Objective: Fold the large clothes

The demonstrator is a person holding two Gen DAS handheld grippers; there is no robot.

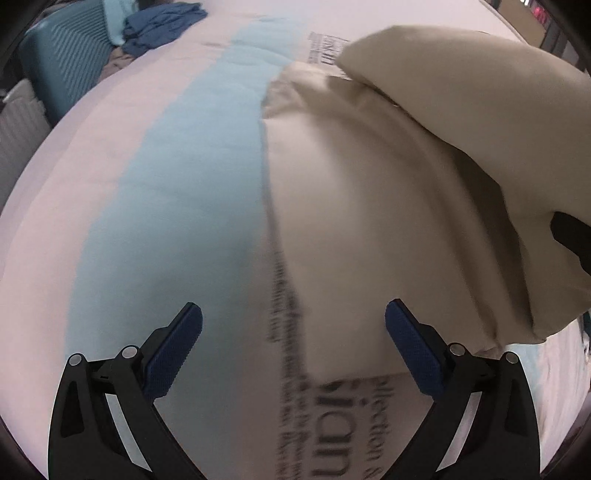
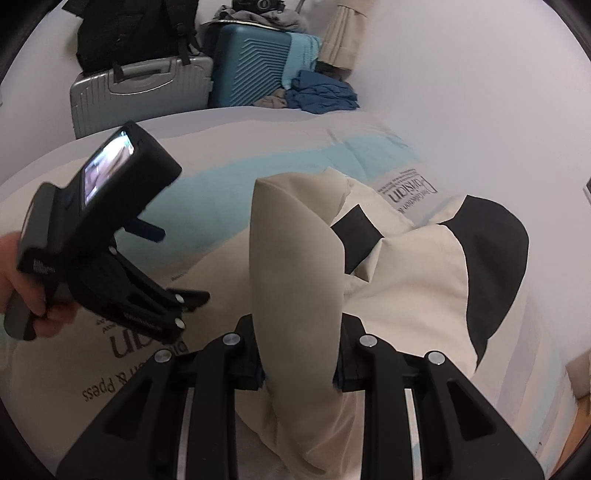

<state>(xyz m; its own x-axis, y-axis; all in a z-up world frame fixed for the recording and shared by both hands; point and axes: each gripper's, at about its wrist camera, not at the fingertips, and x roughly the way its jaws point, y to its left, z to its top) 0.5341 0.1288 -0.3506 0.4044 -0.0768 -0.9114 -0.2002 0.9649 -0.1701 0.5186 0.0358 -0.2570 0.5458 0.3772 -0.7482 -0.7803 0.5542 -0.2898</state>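
Note:
A beige jacket with black panels (image 2: 406,273) lies on the bed; it also shows in the left wrist view (image 1: 369,206). My right gripper (image 2: 299,365) is shut on a beige sleeve (image 2: 291,258) and holds it lifted over the jacket body. The lifted sleeve also shows in the left wrist view (image 1: 480,110). My left gripper (image 1: 293,343) is open and empty, just above the bedcover by the jacket's left edge. It also appears in the right wrist view (image 2: 173,266), held in a hand at the left.
The bedcover (image 1: 166,184) is white with a light blue stripe and printed text. A teal suitcase (image 2: 251,66), a grey case (image 2: 140,96), a black bag (image 2: 125,29) and a blue clothes pile (image 2: 321,92) stand past the bed's far end.

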